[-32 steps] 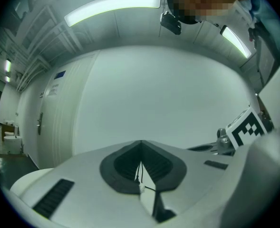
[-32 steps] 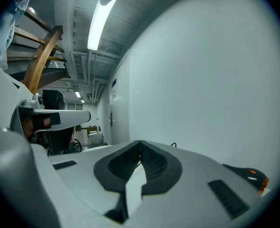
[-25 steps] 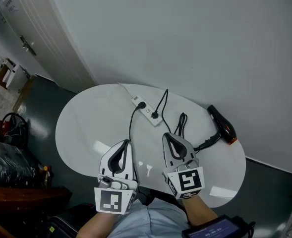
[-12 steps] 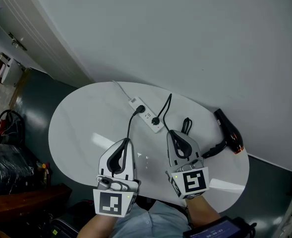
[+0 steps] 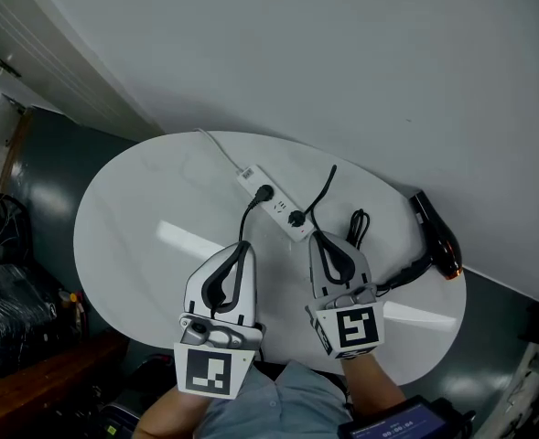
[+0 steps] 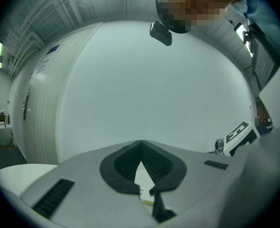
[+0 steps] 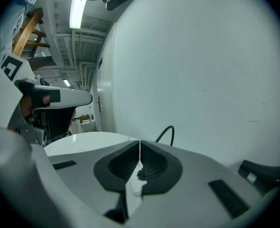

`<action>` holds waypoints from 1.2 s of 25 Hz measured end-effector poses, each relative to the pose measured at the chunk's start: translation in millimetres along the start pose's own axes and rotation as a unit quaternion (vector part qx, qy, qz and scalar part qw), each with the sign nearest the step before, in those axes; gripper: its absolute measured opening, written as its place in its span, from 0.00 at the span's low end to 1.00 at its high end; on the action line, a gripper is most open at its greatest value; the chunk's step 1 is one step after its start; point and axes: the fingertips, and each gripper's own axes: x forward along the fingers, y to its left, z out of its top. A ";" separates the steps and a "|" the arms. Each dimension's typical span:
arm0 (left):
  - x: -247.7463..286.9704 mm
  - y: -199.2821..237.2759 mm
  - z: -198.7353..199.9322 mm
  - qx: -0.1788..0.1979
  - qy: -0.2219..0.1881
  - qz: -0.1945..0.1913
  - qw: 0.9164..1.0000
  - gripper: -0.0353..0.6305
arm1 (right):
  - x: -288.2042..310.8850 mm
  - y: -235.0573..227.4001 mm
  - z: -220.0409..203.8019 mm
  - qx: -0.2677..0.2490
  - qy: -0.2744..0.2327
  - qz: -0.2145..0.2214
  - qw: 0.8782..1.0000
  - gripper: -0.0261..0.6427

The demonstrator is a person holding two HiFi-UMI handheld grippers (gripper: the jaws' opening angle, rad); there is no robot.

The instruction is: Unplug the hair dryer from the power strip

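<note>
A white power strip (image 5: pixel 271 200) lies across the middle of the oval white table (image 5: pixel 132 236), with two black plugs in it. The nearer plug (image 5: pixel 296 218) leads by a looped black cord (image 5: pixel 355 225) to the black and orange hair dryer (image 5: pixel 437 241) at the table's right edge. The farther plug (image 5: pixel 263 193) has a cable running back under my left gripper (image 5: pixel 242 245), which is shut and empty, just short of the strip. My right gripper (image 5: pixel 320 237) is shut too, its tips close beside the strip's near end. The strip (image 7: pixel 137 177) shows through the right jaws.
A thin white lead (image 5: pixel 219 154) runs from the strip toward the wall behind the table. In the right gripper view the cord (image 7: pixel 167 131) arches up, with the left gripper (image 7: pixel 52 98) at the left. The right gripper's marker cube (image 6: pixel 237 133) shows in the left gripper view.
Both grippers have moved forward and lower over the table, closer to the power strip. Their jaws stay shut. The head view has shifted, so the table sits higher and more to the left.
</note>
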 end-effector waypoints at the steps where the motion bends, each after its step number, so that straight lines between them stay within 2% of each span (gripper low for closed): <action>1: 3.8 1.0 -4.7 -0.001 0.006 -0.004 1.000 0.05 | 4.2 -1.5 -4.9 0.000 0.006 -0.002 1.000 0.04; 6: 18.4 7.3 -23.5 -0.010 0.032 -0.022 0.999 0.05 | 21.1 -1.2 -27.0 0.011 0.036 -0.001 0.999 0.06; 7: 21.3 8.7 -27.1 -0.012 0.037 -0.024 0.999 0.05 | 24.5 -0.2 -31.5 0.013 0.043 0.002 0.999 0.16; 8: 24.3 10.4 -30.8 -0.014 0.041 -0.025 0.999 0.05 | 28.1 0.6 -36.1 0.015 0.051 0.004 0.999 0.21; 21: 51.5 29.9 -68.9 -0.030 0.092 -0.037 0.995 0.05 | 67.4 -9.0 -78.9 0.020 0.106 -0.014 0.994 0.21; 26: 55.4 34.8 -78.4 -0.035 0.105 -0.038 0.993 0.05 | 80.0 -6.9 -65.2 -0.007 0.063 -0.019 0.998 0.16; 30: 57.2 37.5 -80.7 -0.036 0.104 -0.036 0.993 0.05 | 80.2 -3.7 -67.2 -0.022 0.081 -0.017 0.996 0.13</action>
